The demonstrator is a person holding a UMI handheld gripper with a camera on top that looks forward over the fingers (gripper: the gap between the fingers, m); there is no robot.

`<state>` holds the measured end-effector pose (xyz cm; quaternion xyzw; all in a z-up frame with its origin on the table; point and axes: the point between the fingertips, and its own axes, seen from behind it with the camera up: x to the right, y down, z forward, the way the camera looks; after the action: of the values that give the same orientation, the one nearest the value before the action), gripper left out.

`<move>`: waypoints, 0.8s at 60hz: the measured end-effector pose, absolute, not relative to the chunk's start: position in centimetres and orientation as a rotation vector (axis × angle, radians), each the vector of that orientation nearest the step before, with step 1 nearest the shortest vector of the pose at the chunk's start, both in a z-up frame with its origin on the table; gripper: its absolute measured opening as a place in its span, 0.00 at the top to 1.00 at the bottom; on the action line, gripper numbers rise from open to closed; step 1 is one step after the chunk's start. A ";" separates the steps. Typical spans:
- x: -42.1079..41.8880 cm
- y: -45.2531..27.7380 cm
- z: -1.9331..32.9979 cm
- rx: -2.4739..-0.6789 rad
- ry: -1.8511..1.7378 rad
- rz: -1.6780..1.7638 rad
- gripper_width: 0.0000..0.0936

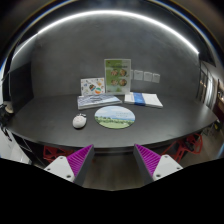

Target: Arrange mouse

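- Mouse (79,121): your task's thing, small and white, sits on the dark bench (40,118) towards its left, just left of the round pad and well ahead of your gripper's fingers. Its buttons and any cable are too small for you to make out.
- Round mouse pad (115,117): it lies flat near the middle of the bench, close beside the mouse but apart from it. Its print looks green and pale, yet you cannot tell what it pictures.
- Papers (98,100): a flat sheet or booklet lies behind the mouse and pad, with a small card (92,87) standing behind it. Blue marks show on them, but no words can be read.
- Upright poster (117,76): it stands at the back of the bench, between the small card and the booklet at the right. Green headings and blocks of text show on it; none of the writing is legible to you.
- Blue-edged booklet (144,99): it lies just right of the poster's foot. Its cover text is also too small to read.
- Wall plates (146,76): a row of pale squares sits on the wall to the right of the poster; what they are cannot be told.
- Gripper (113,161): your two fingers stand wide apart, purple pads (80,157) facing inward. They hold nothing and touch nothing, hanging short of the bench's near edge.
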<state>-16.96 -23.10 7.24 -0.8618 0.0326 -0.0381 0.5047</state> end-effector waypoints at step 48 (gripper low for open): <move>-31.6 0.5 -0.9 -2.132 -0.066 0.064 0.28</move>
<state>-31.64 0.54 -0.86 -0.8751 -0.0269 0.0261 0.4826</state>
